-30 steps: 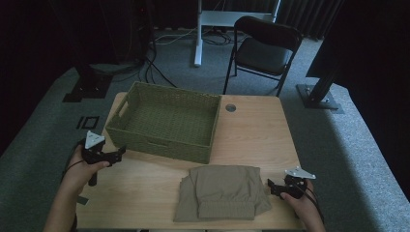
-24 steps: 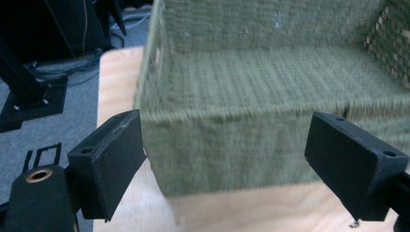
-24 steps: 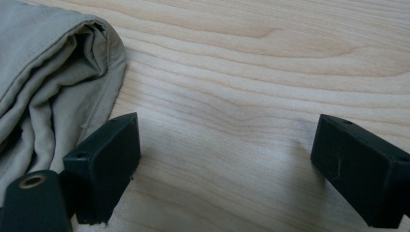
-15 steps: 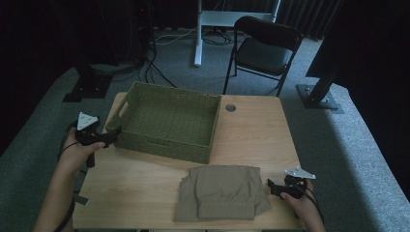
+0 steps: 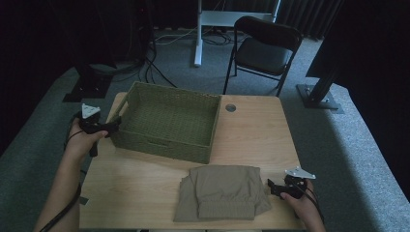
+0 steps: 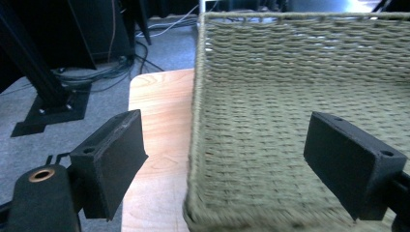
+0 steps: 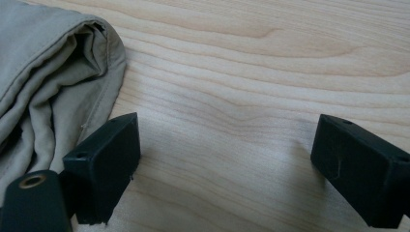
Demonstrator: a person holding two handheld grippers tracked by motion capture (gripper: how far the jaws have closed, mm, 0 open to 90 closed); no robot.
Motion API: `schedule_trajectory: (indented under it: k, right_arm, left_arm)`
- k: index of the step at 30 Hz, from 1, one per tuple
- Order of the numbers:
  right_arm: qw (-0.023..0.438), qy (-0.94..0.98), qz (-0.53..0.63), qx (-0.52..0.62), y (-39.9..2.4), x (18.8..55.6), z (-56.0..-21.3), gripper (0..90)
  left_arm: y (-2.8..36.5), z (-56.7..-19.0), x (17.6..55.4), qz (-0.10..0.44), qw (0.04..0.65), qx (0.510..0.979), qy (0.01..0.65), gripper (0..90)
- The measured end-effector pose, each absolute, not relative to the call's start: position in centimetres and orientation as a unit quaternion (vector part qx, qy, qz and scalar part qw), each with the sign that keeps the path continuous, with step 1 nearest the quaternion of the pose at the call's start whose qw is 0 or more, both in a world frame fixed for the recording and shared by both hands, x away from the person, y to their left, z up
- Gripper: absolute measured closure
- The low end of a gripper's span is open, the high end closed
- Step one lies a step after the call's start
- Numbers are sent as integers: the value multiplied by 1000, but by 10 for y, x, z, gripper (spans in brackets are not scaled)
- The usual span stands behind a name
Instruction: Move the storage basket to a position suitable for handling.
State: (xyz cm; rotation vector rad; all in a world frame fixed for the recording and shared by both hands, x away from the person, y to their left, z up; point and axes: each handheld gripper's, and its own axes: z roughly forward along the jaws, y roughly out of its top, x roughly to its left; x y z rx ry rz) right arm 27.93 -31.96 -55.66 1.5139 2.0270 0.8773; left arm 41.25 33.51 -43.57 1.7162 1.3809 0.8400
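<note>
Here the left gripper (image 5: 115, 126) stands with its jaws wide apart at the left end wall of the rectangular woven olive-green basket (image 5: 167, 121); in the left gripper view that wall's rim (image 6: 196, 125) runs up between the two jaws, neither pad pressing on it; the basket sits on the far left part of the light wooden desk (image 5: 251, 130); the folded khaki cloth garment (image 5: 220, 193) lies at the near edge, right of centre; the right gripper (image 5: 271, 187) rests just beside the garment's right edge, jaws spread over bare wood, nothing between them.
</note>
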Motion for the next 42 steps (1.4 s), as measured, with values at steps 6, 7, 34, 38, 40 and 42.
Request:
schedule_trajectory:
  k: [6, 7, 34, 38, 40, 42]
  right_arm:
    - [230, 737, 319, 550, -320, 279, -557, 100]
    - [230, 737, 319, 550, -320, 279, -557, 99]
    - [230, 737, 319, 550, -320, 279, -557, 100]
    - [230, 737, 319, 550, -320, 279, -557, 100]
    - [230, 737, 319, 550, -320, 279, -557, 100]
    - [230, 737, 319, 550, -320, 279, -557, 100]
  left_arm:
    - [342, -446, 428, 358, 377, 650, 554, 234]
    - [343, -449, 429, 357, 373, 651, 556, 259]
    - [334, -471, 440, 315, 334, 667, 586, 836]
    - [336, -472, 437, 303, 347, 657, 597, 847]
    - [336, -472, 435, 302, 349, 654, 600, 848]
    - [335, -472, 433, 301, 350, 653, 600, 849]
